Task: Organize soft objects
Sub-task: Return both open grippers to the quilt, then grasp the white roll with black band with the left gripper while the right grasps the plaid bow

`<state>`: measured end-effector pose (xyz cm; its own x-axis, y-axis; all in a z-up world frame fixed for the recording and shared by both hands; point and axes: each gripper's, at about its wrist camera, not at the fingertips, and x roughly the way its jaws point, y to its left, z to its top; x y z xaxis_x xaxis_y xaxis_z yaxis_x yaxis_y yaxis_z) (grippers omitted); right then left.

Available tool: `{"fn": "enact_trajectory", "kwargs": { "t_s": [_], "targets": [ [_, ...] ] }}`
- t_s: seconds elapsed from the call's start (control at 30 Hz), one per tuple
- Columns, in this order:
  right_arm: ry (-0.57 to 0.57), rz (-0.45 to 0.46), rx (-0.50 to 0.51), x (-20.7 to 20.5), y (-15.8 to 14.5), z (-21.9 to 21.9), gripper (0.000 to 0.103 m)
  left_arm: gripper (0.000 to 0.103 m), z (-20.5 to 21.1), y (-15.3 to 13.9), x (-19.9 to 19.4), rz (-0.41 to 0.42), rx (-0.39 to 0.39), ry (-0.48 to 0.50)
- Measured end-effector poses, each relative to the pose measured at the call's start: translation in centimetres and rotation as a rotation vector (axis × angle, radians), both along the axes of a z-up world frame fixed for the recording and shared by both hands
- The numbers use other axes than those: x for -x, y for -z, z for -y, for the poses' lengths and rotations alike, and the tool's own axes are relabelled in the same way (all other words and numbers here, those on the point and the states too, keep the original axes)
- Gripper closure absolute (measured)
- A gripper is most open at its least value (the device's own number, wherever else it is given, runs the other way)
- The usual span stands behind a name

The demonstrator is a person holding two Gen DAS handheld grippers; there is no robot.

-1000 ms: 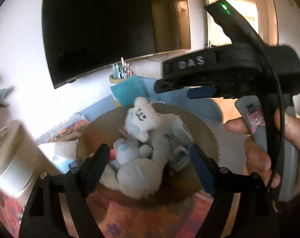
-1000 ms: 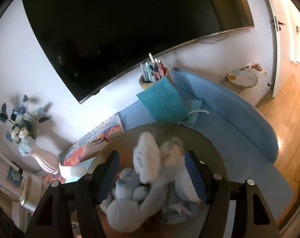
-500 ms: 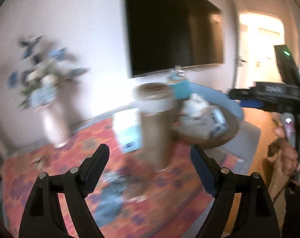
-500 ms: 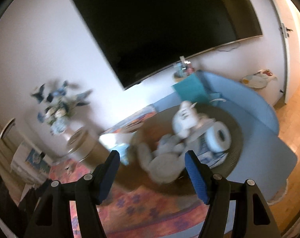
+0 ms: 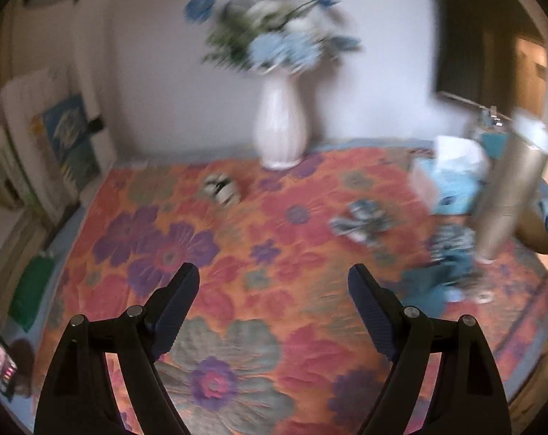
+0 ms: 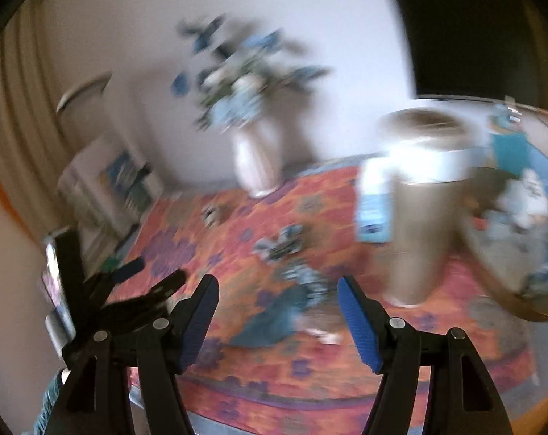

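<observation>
Both views are smearing with motion blur, so fine detail is hard to make out. The left gripper (image 5: 270, 282) is hanging over a flowered cloth (image 5: 237, 253) with its jaws spread wide and nothing between them. The right gripper (image 6: 277, 297) is likewise gaping and empty, pointing at the same cloth. The soft things still lying loose are sitting near the middle of the cloth: a teal cloth (image 6: 274, 320) is lying just ahead of the right jaws, slightly left of their centre line, with its long side probably running from near-left to far-right, though the blur is making that uncertain. Just beyond it, patterned fabric pieces (image 6: 281, 244) are bunching together. In the left view those same pieces (image 5: 361, 221) are lying well off to the right of the jaws, so the right hand is looking like the nearer one. A small striped item (image 5: 221, 190) is resting apart from the rest, ahead of the left jaws near a white vase (image 5: 279, 130). A basket (image 6: 506, 272) holding a plush toy (image 6: 527, 199) is standing at the far right, behind a tall canister (image 6: 422, 214).
</observation>
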<state>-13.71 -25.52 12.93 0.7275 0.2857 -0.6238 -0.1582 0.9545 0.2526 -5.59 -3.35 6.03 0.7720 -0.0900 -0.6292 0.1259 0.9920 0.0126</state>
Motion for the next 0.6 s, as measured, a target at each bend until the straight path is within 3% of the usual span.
{"fn": "enact_trajectory", "kwargs": {
  "t_s": [0.1, 0.3, 0.47, 0.6],
  "targets": [
    [-0.073, -0.006, 0.09, -1.8, 2.1, -4.7, 0.037, 0.02, -1.7, 2.0, -1.3, -0.032, 0.049, -0.033],
    [-0.116, 0.053, 0.281, -4.6, 5.5, -10.0, 0.037, 0.02, -3.3, 3.9, -2.8, -0.084, 0.121, -0.047],
    [-0.134, 0.079, 0.305, -6.3, 8.1, -11.1, 0.037, 0.02, -4.2, 4.1, -2.6, -0.091, 0.188, -0.047],
    [-0.122, 0.015, 0.248, -7.8, 10.0, -10.2, 0.037, 0.02, -4.5, 4.1, -2.4, -0.086, 0.213, -0.04]
  ]
}}
